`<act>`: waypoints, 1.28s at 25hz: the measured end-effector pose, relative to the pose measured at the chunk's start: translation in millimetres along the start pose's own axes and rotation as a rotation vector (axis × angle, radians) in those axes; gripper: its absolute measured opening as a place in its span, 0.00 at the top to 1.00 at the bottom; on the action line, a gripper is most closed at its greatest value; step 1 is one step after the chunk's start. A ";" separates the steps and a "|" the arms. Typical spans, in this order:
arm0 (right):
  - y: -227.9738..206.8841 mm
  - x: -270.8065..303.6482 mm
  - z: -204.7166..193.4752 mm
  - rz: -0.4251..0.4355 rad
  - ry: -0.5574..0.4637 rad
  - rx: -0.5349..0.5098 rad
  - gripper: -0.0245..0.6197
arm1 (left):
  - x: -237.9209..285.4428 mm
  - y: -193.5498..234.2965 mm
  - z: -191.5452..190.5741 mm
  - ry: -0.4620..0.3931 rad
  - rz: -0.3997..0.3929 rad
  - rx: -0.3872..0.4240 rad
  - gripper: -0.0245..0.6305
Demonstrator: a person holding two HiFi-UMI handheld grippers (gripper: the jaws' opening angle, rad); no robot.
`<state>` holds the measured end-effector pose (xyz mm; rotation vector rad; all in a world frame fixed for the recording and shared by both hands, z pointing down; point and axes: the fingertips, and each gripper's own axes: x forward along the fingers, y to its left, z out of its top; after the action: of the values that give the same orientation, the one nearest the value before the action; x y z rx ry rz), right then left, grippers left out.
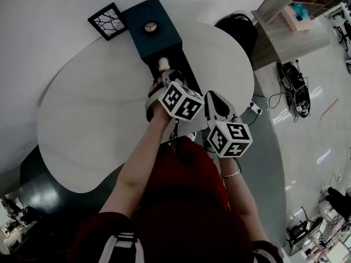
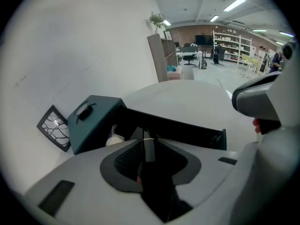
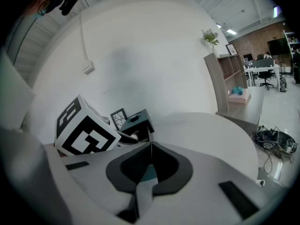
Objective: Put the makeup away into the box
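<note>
Your left gripper (image 2: 147, 138) pinches a slim dark tube (image 2: 149, 153) with a silver band. The tube stands up between the pads, its tip just past them. Straight beyond it lies the dark teal box (image 2: 91, 118), with its knobbed top at the left and its long open tray (image 2: 187, 131) running off to the right. A small white piece (image 2: 115, 139) already sits at the tray's left end, beside the knobbed top. Your right gripper (image 3: 151, 146) is pressed together with nothing I can make out in it. It hangs just beside the left one, nearer your body, over the white desk (image 1: 93, 114)

I judge this to be the carrying step: the tube is in hand and poised at the box, not yet set down. Next, bring the tip over a bare stretch of the tray, clear of the white piece. Tilt the tube so it lies along the tray's length and lower it until it rests on the bottom, and only then spread the pads. Keep the right gripper out of the way, or ready to steady the box if it slides
</note>
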<state>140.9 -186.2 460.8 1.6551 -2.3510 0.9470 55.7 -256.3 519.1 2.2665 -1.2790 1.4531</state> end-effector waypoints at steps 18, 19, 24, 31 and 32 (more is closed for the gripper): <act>3.6 -0.3 -1.0 0.000 -0.001 0.002 0.94 | -5.3 1.7 4.0 -0.044 -0.074 -0.070 0.79; 4.1 -0.4 -0.7 0.000 -0.003 0.001 0.94 | -5.9 2.1 4.6 -0.050 -0.082 -0.079 0.79; 8.0 0.1 -1.3 0.002 -0.009 -0.006 0.94 | -12.0 9.2 5.7 -0.090 -0.117 -0.137 0.79; 12.0 -3.6 3.1 0.001 -0.022 -0.014 0.94 | -32.8 21.0 10.7 -0.163 -0.110 -0.193 0.83; 13.0 -4.8 3.9 0.001 -0.024 -0.016 0.94 | -36.1 21.7 11.5 -0.171 -0.110 -0.197 0.84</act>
<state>132.3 -181.8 450.2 1.6689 -2.3685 0.9115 41.8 -255.4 477.8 2.3271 -1.2575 1.0674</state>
